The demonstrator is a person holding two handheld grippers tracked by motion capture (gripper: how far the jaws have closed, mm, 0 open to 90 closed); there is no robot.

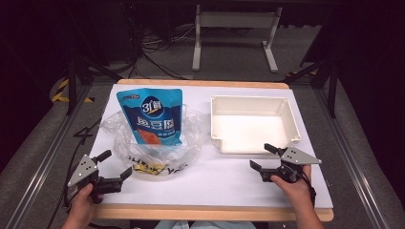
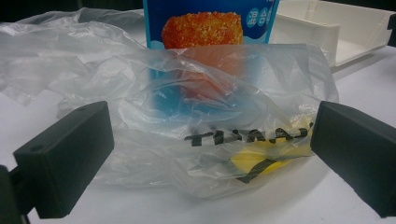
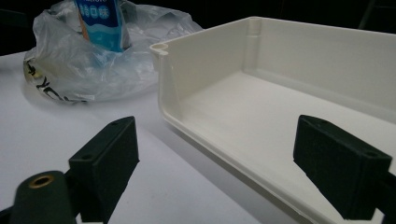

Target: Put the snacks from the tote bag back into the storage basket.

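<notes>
I hold both tongs released: the left tongs (image 1: 112, 165) face the clear plastic bag (image 1: 152, 143) on the desk (image 1: 215, 181), the right tongs (image 1: 265, 158) beside the white tray (image 1: 291, 117). The blue pouch (image 1: 152, 117) sits half inside the bag. I judge the thin film may slip or tear if I pinch it, dragging the pouch over.

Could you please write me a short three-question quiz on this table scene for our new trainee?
1. True or false: the white tray holds something.
2. The blue food pouch rests partly in: A) the clear plastic bag B) the tray C) a hand-held gripper.
3. How do the jaws of the left hand-held gripper and the right hand-held gripper stand?

Key: 1. False, it is empty. 2. A. 3. Both open, holding nothing.
</notes>
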